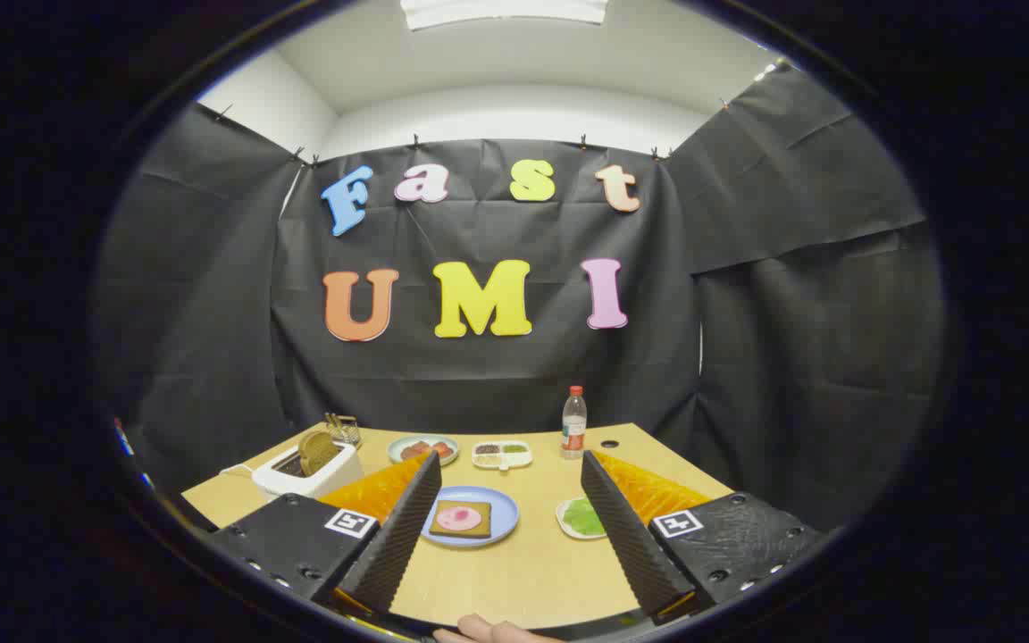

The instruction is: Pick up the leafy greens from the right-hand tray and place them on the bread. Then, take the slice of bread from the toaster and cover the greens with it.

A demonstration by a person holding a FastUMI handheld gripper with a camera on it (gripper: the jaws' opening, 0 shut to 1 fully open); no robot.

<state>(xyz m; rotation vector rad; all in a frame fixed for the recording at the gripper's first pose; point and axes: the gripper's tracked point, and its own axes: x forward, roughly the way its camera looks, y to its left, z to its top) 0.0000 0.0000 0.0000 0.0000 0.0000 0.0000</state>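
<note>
- The gripper (pixel 507 500) hangs above the near edge of the wooden desk (pixel 523 572), its fingers spread wide and pinching nothing; a fingertip of the person's hand (pixel 489 632) shows at that near edge.
- Between the fingers sits a blue plate (pixel 497 527) holding a bread slice (pixel 459 519) topped with a pink round of meat.
- Just inside the right finger lies a small white tray (pixel 568 527) with the leafy greens (pixel 586 516).
- Toward the desk's left edge stands a white toaster (pixel 305 473); a slice of bread (pixel 318 451) stands up out of its slot.
- Near the far edge: a plate of red food (pixel 422 449), a divided condiment tray (pixel 502 455), a water bottle (pixel 573 423).
</note>
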